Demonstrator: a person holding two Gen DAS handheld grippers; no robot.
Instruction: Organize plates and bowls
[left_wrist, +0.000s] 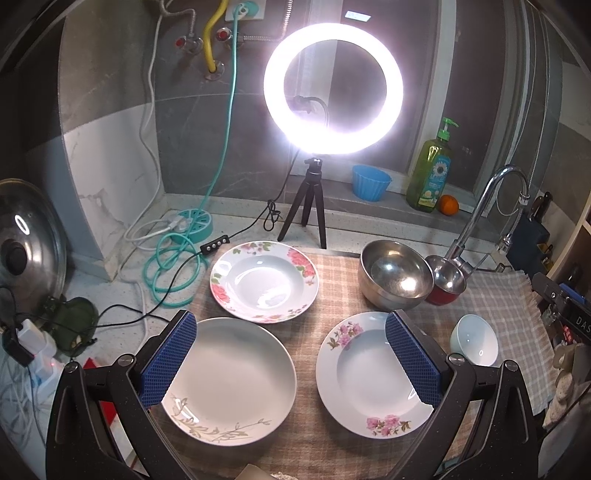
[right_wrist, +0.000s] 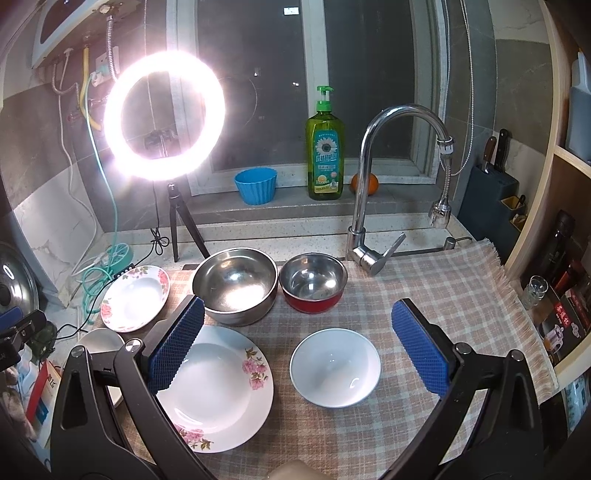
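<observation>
Three plates lie on a checked cloth: a rose-rimmed plate at the back, a leaf-patterned plate front left, a pink-flower plate front right. A large steel bowl, a small red-sided steel bowl and a white bowl stand to the right. My left gripper hangs open above the gap between the two front plates, holding nothing. My right gripper is open over the white bowl, beside the pink-flower plate. The steel bowl and red bowl stand behind.
A lit ring light on a tripod stands at the back. A faucet rises behind the cloth. A blue cup, a green soap bottle and an orange sit on the sill. Cables and a pot lid lie left.
</observation>
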